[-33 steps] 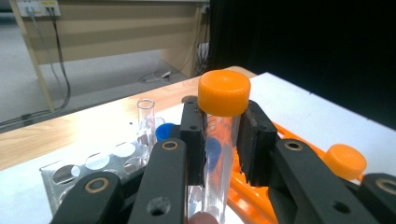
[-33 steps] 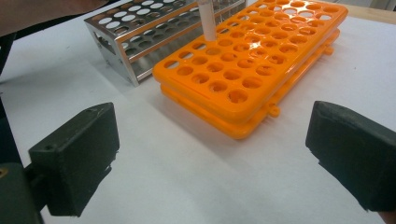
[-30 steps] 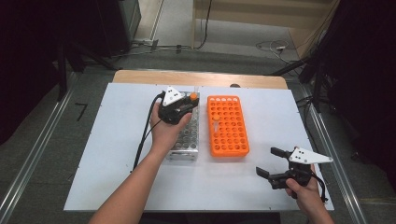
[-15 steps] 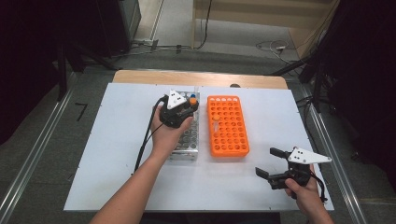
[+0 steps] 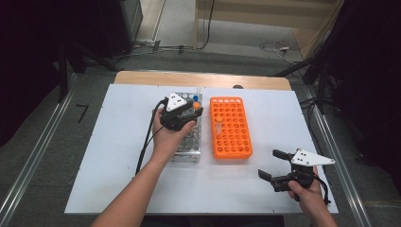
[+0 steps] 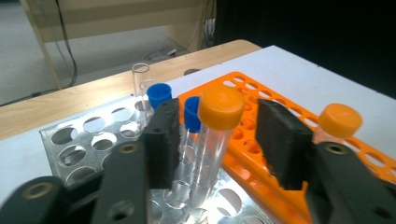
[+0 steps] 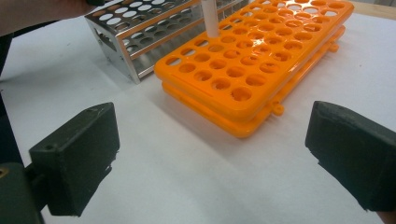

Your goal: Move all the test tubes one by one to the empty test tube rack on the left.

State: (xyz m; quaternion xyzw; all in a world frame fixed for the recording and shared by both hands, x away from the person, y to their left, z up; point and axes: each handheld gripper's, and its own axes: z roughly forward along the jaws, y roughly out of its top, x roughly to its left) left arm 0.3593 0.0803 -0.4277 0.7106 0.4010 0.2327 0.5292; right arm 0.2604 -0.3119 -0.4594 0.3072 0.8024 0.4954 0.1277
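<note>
Orange-capped tube (image 6: 212, 140) standing in the metal rack (image 5: 191, 142), between the parted jaws of the left gripper (image 5: 182, 116).
Seen from the left gripper view, that gripper's jaws have just been opening and now stand apart on either side of the tube, with a gap at the right pad and the left pad close beside the glass; the tube stands upright in a hole of the metal rack, near its far end, with two blue-capped tubes (image 6: 159, 95) and an uncapped clear tube (image 6: 140, 81) just behind it. The orange rack (image 5: 230, 126) lies just beside the metal rack, on its right, and holds another orange-capped tube (image 6: 340, 122). The right gripper (image 5: 279, 171) rests well apart from the metal rack, at the near right of the white table (image 5: 118, 156), jaws spread wide with nothing between them.
</note>
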